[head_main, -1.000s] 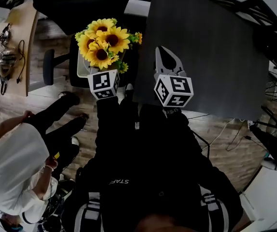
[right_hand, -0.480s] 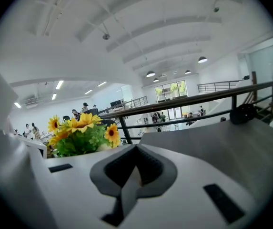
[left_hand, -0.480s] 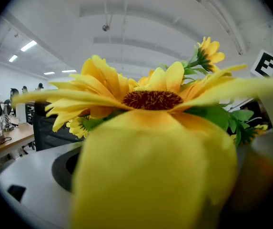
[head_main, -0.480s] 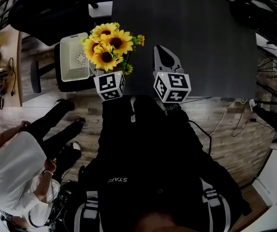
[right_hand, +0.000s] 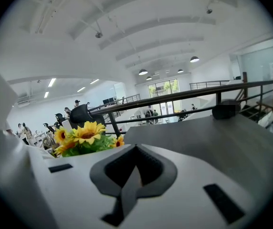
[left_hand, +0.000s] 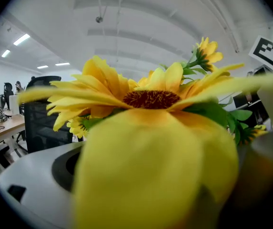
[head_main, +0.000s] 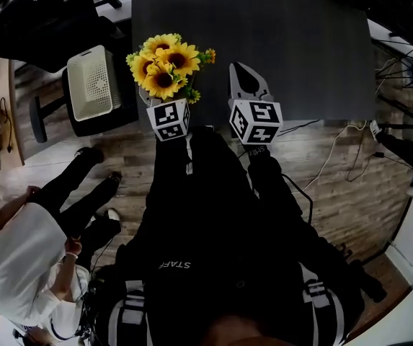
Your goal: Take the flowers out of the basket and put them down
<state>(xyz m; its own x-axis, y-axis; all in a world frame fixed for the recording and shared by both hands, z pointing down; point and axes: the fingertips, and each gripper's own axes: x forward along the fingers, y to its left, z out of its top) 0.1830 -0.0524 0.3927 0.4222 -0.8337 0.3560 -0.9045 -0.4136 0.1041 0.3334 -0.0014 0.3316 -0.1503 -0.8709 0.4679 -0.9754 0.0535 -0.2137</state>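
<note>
Dark grey surface [head_main: 300,49] spreads ahead of me, the white basket [head_main: 91,83] well off to its left on a chair. My left tool [head_main: 164,105] grips the flowers [head_main: 164,67] upright over the surface's near edge, ready for setting down; my right tool [head_main: 242,78] is clenched, empty.

Left gripper [head_main: 164,101], jaws: masked by a blurred near petal of the sunflowers [left_hand: 150,99] (stems likewise unseen).

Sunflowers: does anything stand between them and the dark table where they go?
Nothing visible does. The sunflowers hang over the near-left corner of the dark table; the right gripper is beside them, not beneath.
</note>
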